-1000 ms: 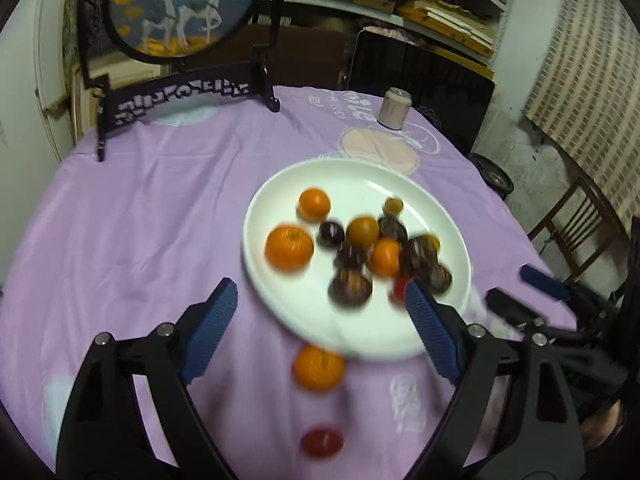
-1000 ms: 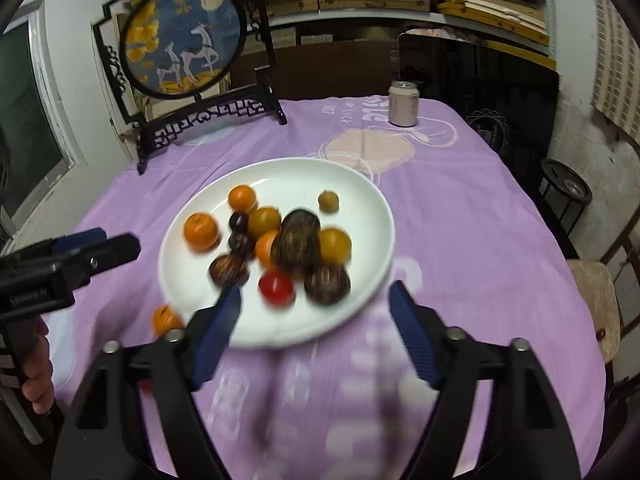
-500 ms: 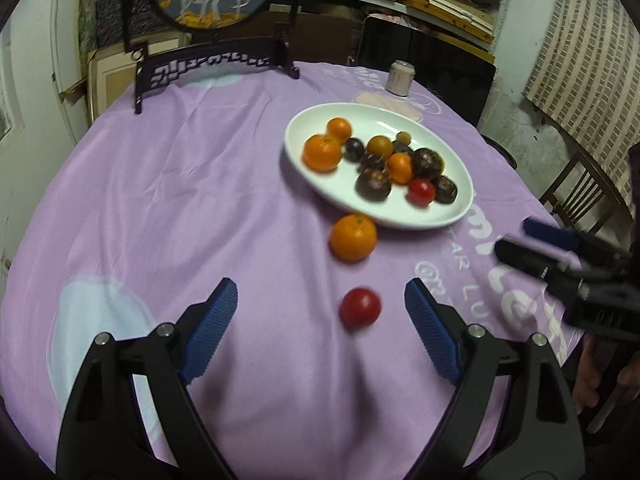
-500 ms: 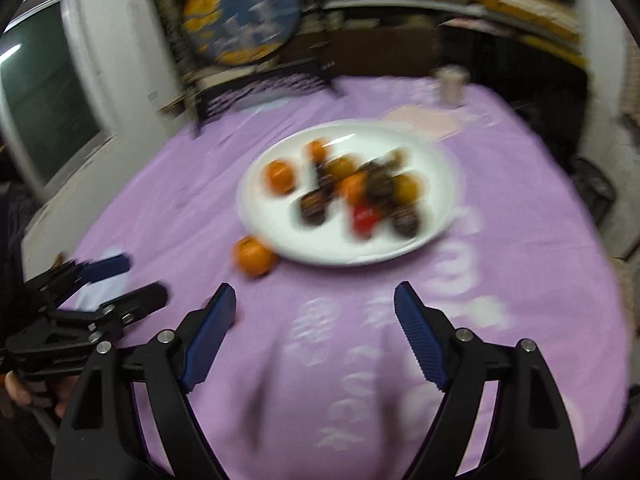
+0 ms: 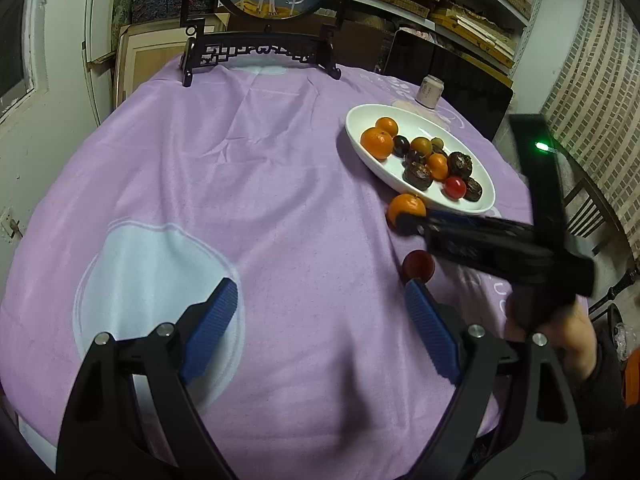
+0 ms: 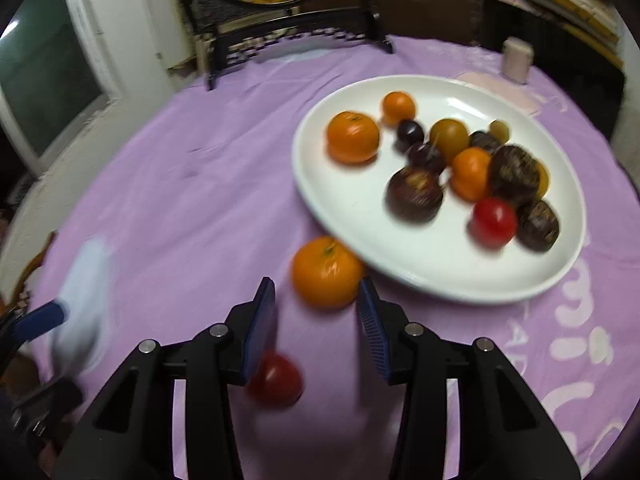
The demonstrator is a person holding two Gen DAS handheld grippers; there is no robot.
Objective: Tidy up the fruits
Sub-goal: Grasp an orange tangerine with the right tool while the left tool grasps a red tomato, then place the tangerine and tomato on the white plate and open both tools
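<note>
A white plate point(image 6: 352, 208) point(image 5: 360, 118) on the purple cloth holds oranges, dark fruits and a red tomato point(image 6: 494, 222). A loose orange point(image 6: 326, 272) point(image 5: 406, 206) lies on the cloth against the plate's near rim. A loose red tomato point(image 6: 276, 380) point(image 5: 418, 266) lies nearer. My right gripper point(image 6: 316, 312) is open, its fingertips just short of the loose orange, the loose tomato below its left finger. It also shows in the left wrist view point(image 5: 408, 222), reaching to the orange. My left gripper point(image 5: 320, 308) is open and empty over bare cloth.
A framed round picture on a dark stand point(image 5: 264, 48) is at the table's far edge. A small can point(image 5: 430, 91) stands behind the plate. Shelves, a dark chair back and a wooden chair point(image 5: 588, 208) surround the round table.
My right gripper has swung in close to the loose orange and narrowed its opening. My left gripper has pulled back and turned left, so the plate now sits far right.
</note>
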